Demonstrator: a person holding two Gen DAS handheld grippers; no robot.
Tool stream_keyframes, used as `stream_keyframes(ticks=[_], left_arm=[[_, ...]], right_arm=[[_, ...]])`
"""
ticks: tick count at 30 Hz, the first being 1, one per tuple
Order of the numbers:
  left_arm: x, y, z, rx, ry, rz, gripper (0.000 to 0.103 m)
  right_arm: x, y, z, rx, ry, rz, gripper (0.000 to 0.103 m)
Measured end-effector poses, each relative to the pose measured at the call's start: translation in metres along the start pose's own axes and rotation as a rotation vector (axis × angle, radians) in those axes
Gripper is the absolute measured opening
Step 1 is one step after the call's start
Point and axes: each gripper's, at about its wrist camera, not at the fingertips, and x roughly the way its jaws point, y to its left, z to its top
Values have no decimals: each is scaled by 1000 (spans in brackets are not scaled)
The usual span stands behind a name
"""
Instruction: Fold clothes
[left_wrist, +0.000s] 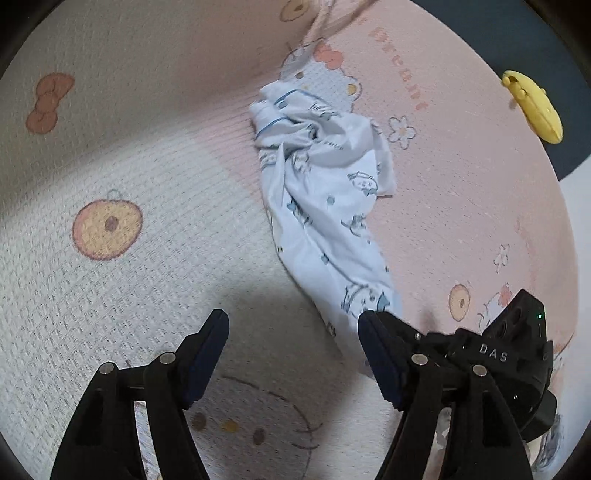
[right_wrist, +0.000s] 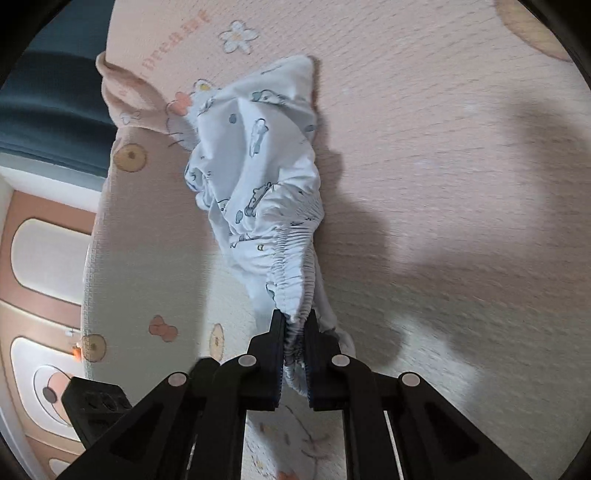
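Garment: small pale-blue printed clothing piece (right_wrist: 258, 177), crumpled into a long bunch, lying on a pink-and-cream quilted mat (left_wrist: 129, 155) printed with bows, doughnuts and flowers; its far end rests toward 12 o'clock in both wrist views, its near end rises to the right gripper.
Right gripper: right gripper (right_wrist: 294, 354) has its jaws pressed together on the gathered elastic hem (right_wrist: 295, 280), a thick wad of cloth pinched between them.
Left gripper: left gripper (left_wrist: 291, 354) has its jaws spread wide with nothing between them, hovering over the mat; the garment's near end passes just beside its right-hand finger at about 1 o'clock.
Fold state: bunched and twisted, no flat layer or clean edge visible; whether this is being spread out or gathered up, I cannot tell.
Risk, slip: the pinch sits on a stretchy bunched hem, so a pull could let layers creep out of the jaws unevenly.
Risk, twist: held at one point only, the cloth hangs as a rope; laying it down like this would likely trap wrinkles.
Risk, snag: the mat edge is rumpled near 11 o'clock in the right view, and dragging cloth across it could pull it further.
Risk, clutter: a yellow toy (left_wrist: 532, 107) lies off the mat at 2 o'clock, well apart.
Writing: "DAS" in white on the black device (left_wrist: 495, 354) beside the left gripper; pink lettering on the mat (left_wrist: 399, 70), looks like "Dream", too blurred to be sure.
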Motion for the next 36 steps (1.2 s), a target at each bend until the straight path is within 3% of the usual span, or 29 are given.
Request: stream_keyframes(ticks=[11,15,21,31,33,35,36], left_arm=[[9,-3,-3,-52,59,-64,71],[18,-8,-5,-59,85,-56,71],[29,-21,-8,9,69,-5,71],[52,-28,-9,32,71,-14,71],[52,-30,-8,48,57,-21,67],[55,-33,-8,73,55,-19,38],[58,-34,-7,88,61,-12,29]], right_arm=[[-25,-6,-11,80,-18,-112,8],[-29,-9,-10,125,-35,-145,8],[-36,-12,-7,186,-57,-190,8],[-42,-4,14,146,-158,-195,22],[-44,-1,14,127,-159,-187,26],[-43,3,13,103,-155,-190,40],[-40,5,12,94,-145,-194,42]])
